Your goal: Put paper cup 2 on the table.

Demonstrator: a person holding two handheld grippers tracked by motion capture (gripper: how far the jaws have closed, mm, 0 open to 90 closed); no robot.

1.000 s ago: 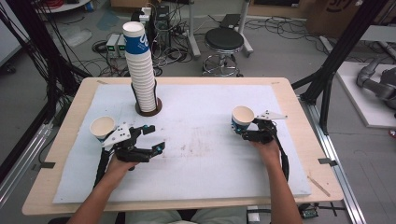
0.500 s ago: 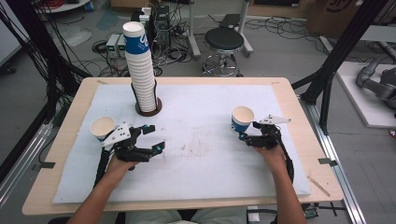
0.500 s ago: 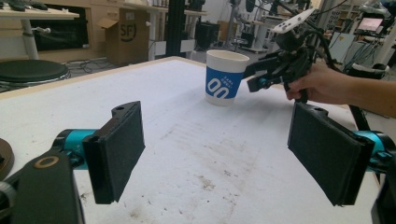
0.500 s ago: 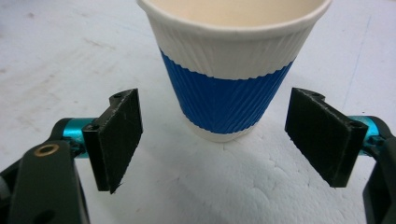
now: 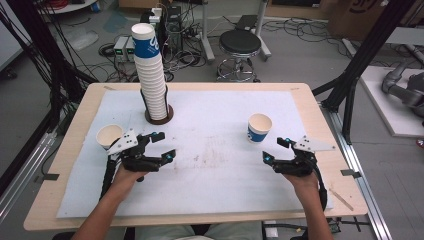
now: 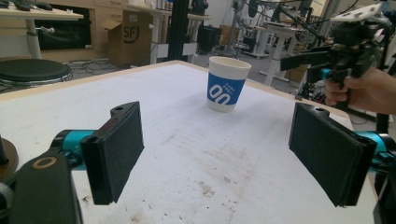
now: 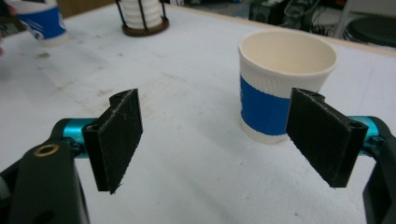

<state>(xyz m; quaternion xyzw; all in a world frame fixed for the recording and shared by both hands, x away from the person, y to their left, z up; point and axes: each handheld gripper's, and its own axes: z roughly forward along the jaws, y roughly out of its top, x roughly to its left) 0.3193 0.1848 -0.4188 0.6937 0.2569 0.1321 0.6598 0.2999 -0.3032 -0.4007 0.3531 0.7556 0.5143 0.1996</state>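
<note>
A white paper cup with a blue band stands upright on the right of the white mat. My right gripper is open a short way nearer the front edge, apart from it. In the right gripper view the cup stands beyond the right gripper, behind its right jaw. A second cup stands at the left, just behind my left gripper. The left gripper is open, its jaws have just been opening, and nothing is between them. A tall stack of cups rises from a round holder.
The mat covers a wooden table. Faint stains mark the mat's middle. A black stool and cables lie on the floor behind the table. Black frame posts stand at the right.
My right gripper has drawn back from the right cup toward the front edge and to the right, leaving the cup standing. The left hand has stayed in place.
</note>
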